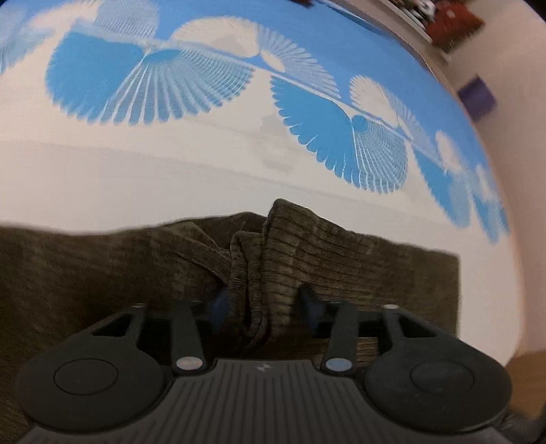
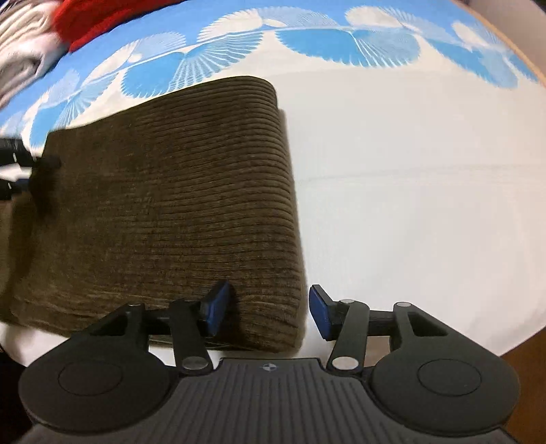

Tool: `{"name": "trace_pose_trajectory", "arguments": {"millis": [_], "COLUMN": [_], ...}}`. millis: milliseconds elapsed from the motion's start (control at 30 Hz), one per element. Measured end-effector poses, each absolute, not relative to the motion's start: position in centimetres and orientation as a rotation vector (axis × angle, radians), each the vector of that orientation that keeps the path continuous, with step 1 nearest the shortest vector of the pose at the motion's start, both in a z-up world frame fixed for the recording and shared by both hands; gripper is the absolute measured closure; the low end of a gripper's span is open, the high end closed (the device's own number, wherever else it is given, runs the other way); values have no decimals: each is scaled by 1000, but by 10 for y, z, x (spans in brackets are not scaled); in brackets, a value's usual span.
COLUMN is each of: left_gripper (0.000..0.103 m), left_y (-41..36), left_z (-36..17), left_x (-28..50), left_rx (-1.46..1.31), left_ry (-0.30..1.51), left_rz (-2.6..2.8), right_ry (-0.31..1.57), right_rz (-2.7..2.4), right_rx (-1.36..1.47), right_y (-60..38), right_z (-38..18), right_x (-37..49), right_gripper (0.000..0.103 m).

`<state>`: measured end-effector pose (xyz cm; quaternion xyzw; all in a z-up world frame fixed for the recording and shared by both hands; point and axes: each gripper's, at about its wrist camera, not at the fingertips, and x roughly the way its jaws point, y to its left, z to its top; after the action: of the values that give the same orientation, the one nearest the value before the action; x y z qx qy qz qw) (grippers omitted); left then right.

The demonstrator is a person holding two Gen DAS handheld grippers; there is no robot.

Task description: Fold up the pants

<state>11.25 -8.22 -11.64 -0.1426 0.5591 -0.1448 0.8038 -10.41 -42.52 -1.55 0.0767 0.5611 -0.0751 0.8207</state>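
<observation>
Brown corduroy pants (image 1: 341,259) lie folded on a white bed cover (image 1: 170,170) printed with blue fans. My left gripper (image 1: 264,300) is shut on a bunched, raised fold of the pants, and the cloth hangs down between its blue pads. In the right wrist view the pants (image 2: 170,188) form a flat rectangle with a rounded folded edge on the right. My right gripper (image 2: 269,307) stands open astride that edge's near corner. One blue pad (image 2: 218,304) is over the cloth and the other is over the bare cover (image 2: 409,170), neither pressing.
A red garment (image 2: 102,20) and pale clothes (image 2: 24,51) lie at the cover's far left. A black object (image 2: 13,160) shows at the left edge by the pants. A cluttered shelf (image 1: 443,20) and a purple thing (image 1: 477,97) stand beyond the bed. Wooden floor (image 2: 525,358) shows lower right.
</observation>
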Motion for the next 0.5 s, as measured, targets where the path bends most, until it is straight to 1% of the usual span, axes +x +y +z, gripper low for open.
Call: {"name": "trace_pose_trajectory", "arguments": {"millis": [33, 100, 200, 267, 300, 333, 400, 433, 500], "left_gripper": [78, 83, 84, 83, 81, 76, 74, 65, 52], "left_y": [-85, -87, -78, -70, -65, -63, -56, -53, -43], "left_z": [-112, -92, -54, -47, -50, -56, -64, -63, -61], "left_x": [110, 98, 75, 67, 68, 72, 79, 80, 74], "left_rx": [-277, -207, -212, -206, -199, -195, -159, -135, -176], "left_ry": [1187, 1129, 1025, 1005, 1017, 1037, 1052, 1050, 1062], "left_rz": [-336, -389, -462, -447, -413, -374, -255, -222, -259], "right_ry": [1193, 1190, 1188, 1186, 1186, 1187, 1188, 1190, 1191], "right_rz": [-158, -158, -162, -158, -153, -146, -135, -137, -151], "right_rx": [170, 168, 182, 191, 195, 196, 197, 191, 183], "right_y": [-429, -432, -443, -444, -444, -443, -443, -442, -443], "right_z": [-15, -13, -13, -14, -13, -13, -11, -11, -12], "right_x": [-106, -108, -101, -101, -101, -102, -104, -104, -103], "right_gripper": [50, 48, 48, 48, 47, 45, 39, 38, 37]}}
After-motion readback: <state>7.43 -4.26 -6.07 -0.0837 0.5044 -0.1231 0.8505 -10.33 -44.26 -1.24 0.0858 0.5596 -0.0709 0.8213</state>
